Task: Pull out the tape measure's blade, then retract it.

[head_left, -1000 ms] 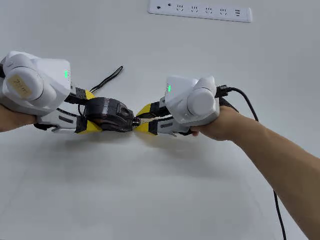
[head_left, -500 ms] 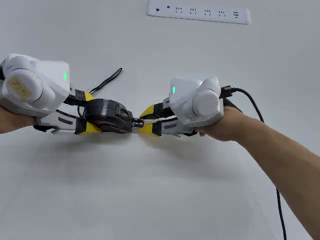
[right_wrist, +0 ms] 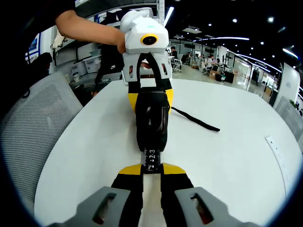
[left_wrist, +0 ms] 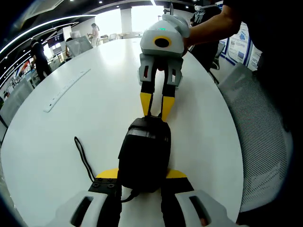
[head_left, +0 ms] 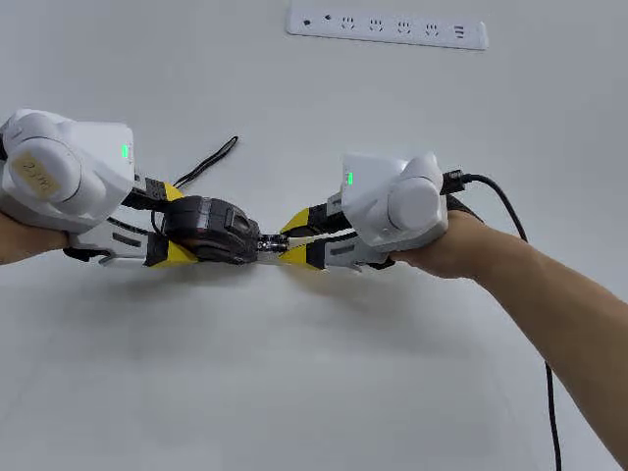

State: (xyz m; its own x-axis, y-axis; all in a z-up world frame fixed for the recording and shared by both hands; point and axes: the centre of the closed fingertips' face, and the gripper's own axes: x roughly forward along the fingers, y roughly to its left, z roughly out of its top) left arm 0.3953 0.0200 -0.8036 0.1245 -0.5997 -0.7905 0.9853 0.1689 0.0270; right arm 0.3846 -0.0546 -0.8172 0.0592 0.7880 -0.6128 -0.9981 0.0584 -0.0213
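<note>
Reaching in from 4 o'clock across the bare white table (head_left: 294, 383), the person's right forearm (head_left: 549, 304) carries the right tongs (head_left: 291, 238), whose yellow tips are closed on the end of the blade (right_wrist: 152, 158). In the right gripper view a short printed stretch of it, with the digits 2 and 3, shows between those tips and the case mouth. At 9 o'clock of them sits the tape measure (head_left: 211, 228), a dark case held just above or on the table, I cannot tell which, and clamped across its body by the left tongs (head_left: 179, 221). The left gripper view looks along the case toward the other tongs at 12 o'clock. Compared with a second ago, the right tongs have drawn away toward 3 o'clock. Then their tips sat hard against the case mouth; half a second ago a sliver of blade showed, and now the gap is wider. The left tongs and the case have hardly shifted. I judge that the pull-out has just begun: the grip on the tip is holding and only the first bit of blade is out, so most of the draw and all of the retraction remain. Beyond the case, its black strap (head_left: 211, 157) trails toward 1 o'clock, and far off at 12 o'clock a white power strip (head_left: 388, 26) lies on the table.
</note>
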